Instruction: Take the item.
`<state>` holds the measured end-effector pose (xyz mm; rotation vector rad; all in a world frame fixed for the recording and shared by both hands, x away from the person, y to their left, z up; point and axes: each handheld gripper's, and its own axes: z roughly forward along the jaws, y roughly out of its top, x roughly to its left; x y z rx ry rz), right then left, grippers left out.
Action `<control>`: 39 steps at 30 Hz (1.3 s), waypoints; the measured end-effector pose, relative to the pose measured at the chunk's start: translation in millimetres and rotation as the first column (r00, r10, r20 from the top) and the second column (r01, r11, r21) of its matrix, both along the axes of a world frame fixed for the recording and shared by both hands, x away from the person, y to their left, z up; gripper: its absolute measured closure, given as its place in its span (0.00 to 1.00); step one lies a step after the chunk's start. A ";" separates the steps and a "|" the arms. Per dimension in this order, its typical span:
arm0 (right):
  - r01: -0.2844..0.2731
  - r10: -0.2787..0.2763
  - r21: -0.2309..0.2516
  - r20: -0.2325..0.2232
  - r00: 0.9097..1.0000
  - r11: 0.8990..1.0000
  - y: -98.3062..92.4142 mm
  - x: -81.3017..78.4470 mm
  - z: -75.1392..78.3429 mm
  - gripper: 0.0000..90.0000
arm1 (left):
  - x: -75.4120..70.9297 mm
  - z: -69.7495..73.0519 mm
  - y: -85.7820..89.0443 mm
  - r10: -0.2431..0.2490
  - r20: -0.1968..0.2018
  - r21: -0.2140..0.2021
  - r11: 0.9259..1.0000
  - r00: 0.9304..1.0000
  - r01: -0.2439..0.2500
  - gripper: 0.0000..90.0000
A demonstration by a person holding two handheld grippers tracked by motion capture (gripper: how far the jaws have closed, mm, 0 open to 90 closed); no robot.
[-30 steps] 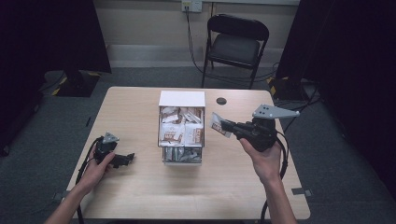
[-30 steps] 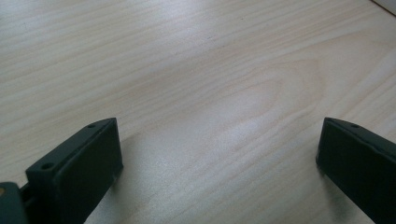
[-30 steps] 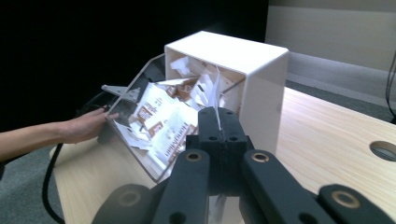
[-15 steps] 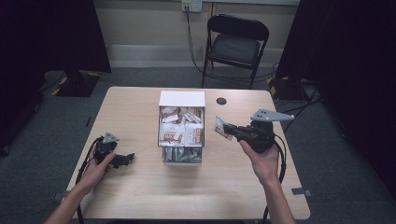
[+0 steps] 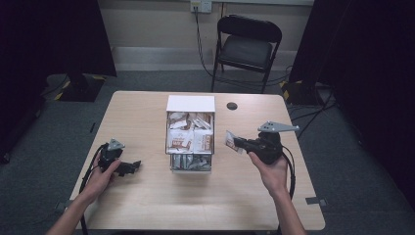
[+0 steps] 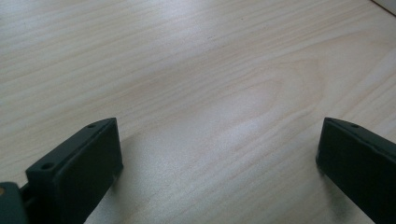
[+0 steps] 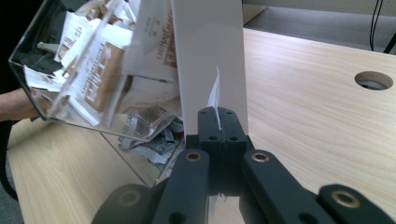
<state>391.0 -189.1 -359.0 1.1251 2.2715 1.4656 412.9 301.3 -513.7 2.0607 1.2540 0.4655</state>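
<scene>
A clear plastic box (image 5: pixel 190 134) with a white back panel stands mid-table, stuffed with several brown-and-white sachets (image 5: pixel 186 137); its side wall (image 7: pixel 70 65) looms at left in the right gripper view. My right gripper (image 5: pixel 238 143) hovers just right of the box, shut on one small sachet (image 5: pixel 230 140), whose thin white edge (image 7: pixel 215 95) sticks up between the closed jaws. My left gripper (image 5: pixel 132 166) rests low on the table at the left, well clear of the box, open, with bare wood (image 6: pixel 219 116) between its jaws.
A round cable hole (image 5: pixel 232 105) lies in the tabletop behind and right of the box. A black folding chair (image 5: pixel 247 46) stands beyond the far table edge. Cables trail from both grippers toward the near edge.
My right gripper has drifted down and toward the near side with the sachet held in it. The left gripper has stayed put.
</scene>
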 end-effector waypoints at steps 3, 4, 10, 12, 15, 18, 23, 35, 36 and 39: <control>-0.003 0.003 -0.003 -0.011 1.000 1.000 -0.9 1.9 -6.8 1.00 | 0.0 0.0 0.0 0.000 0.000 0.000 1.000 1.000 0.000 0.00; -0.003 0.003 -0.003 -0.011 1.000 1.000 -0.9 1.9 -6.8 1.00 | 0.0 0.0 0.0 0.000 0.000 0.000 1.000 1.000 0.000 0.00; -0.004 0.004 -0.016 -0.026 1.000 1.000 1.4 5.1 -15.6 1.00 | 0.0 0.0 0.0 0.000 0.000 0.000 1.000 1.000 0.000 0.00; -0.001 0.001 -0.015 -0.034 0.999 1.000 2.1 6.4 -20.0 1.00 | 0.0 0.0 0.0 0.000 0.000 0.000 1.000 1.000 0.000 0.00; -0.001 -0.001 -0.023 -0.061 0.998 1.000 3.2 10.4 -30.8 1.00 | 0.0 0.0 0.0 0.000 0.000 0.000 1.000 1.000 0.000 0.00; -0.014 0.013 -0.015 -0.065 0.998 1.000 4.0 12.8 -34.0 1.00 | 0.0 0.0 0.0 0.000 0.000 0.000 1.000 1.000 0.000 0.00; -0.019 0.017 -0.031 -0.084 0.996 0.999 8.3 15.0 -40.5 1.00 | 0.0 0.0 0.0 0.000 0.000 0.000 1.000 1.000 0.000 0.00; -0.002 -0.005 -0.058 -0.133 0.991 0.998 8.7 21.9 -59.7 1.00 | 0.0 0.0 0.0 0.000 0.000 0.000 1.000 1.000 0.000 0.00; -0.002 -0.005 -0.058 -0.133 0.991 0.998 8.7 21.9 -59.7 1.00 | 0.0 0.0 0.0 0.000 0.000 0.000 1.000 1.000 0.000 0.00; 0.001 -0.010 -0.069 -0.143 0.990 0.998 11.1 23.8 -63.9 1.00 | 0.0 0.0 0.0 0.000 0.000 0.000 1.000 1.000 0.000 0.00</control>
